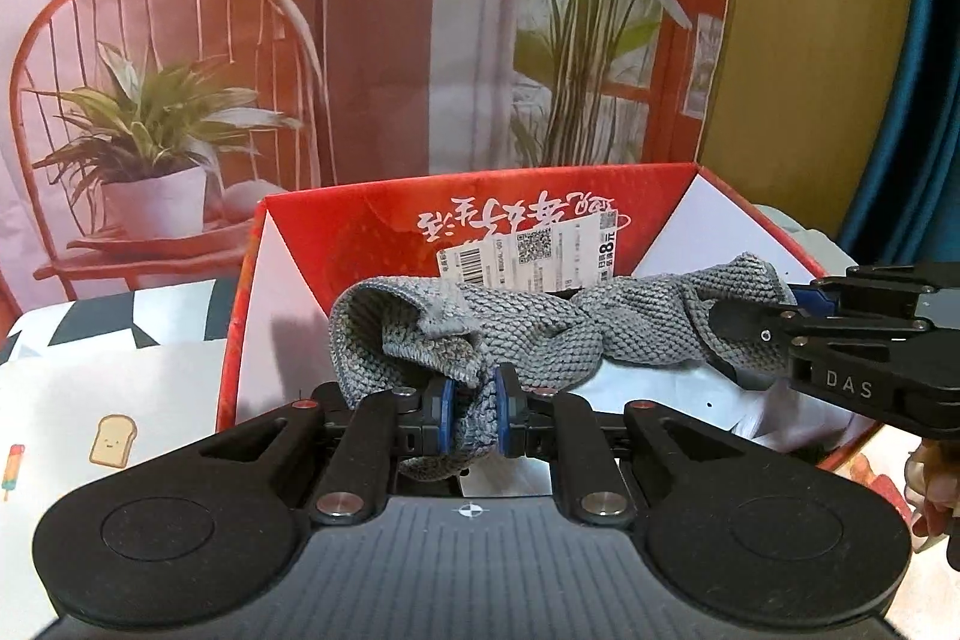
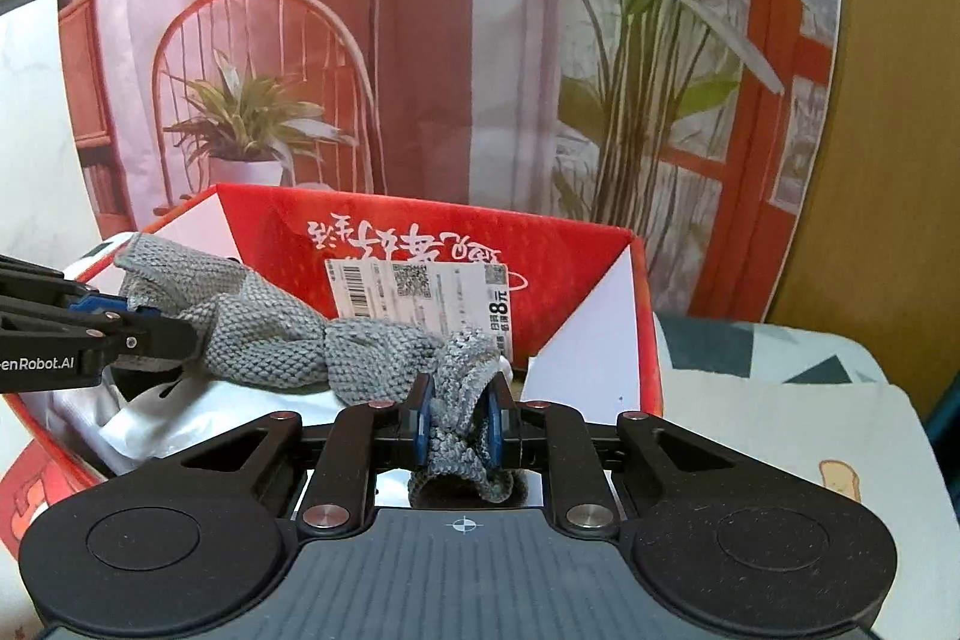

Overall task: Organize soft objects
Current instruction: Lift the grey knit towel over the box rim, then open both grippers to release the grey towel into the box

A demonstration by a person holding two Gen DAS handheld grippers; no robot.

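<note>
Your left gripper (image 1: 471,415) is clamped on one end of the grey cloth (image 1: 528,334), your right gripper (image 2: 459,427) on the other; the cloth hangs stretched over the red box (image 1: 240,340). Lower both ends evenly and release inside the walls.

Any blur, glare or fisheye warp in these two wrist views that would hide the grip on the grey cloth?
Left wrist: sharp; grey cloth clear in the left gripper; edges bowed, warm reddish cast. Right wrist: equally sharp; right gripper clamps the cloth; a small bright reflection below the fingers, backdrop curved at the rim, red box legible.
</note>
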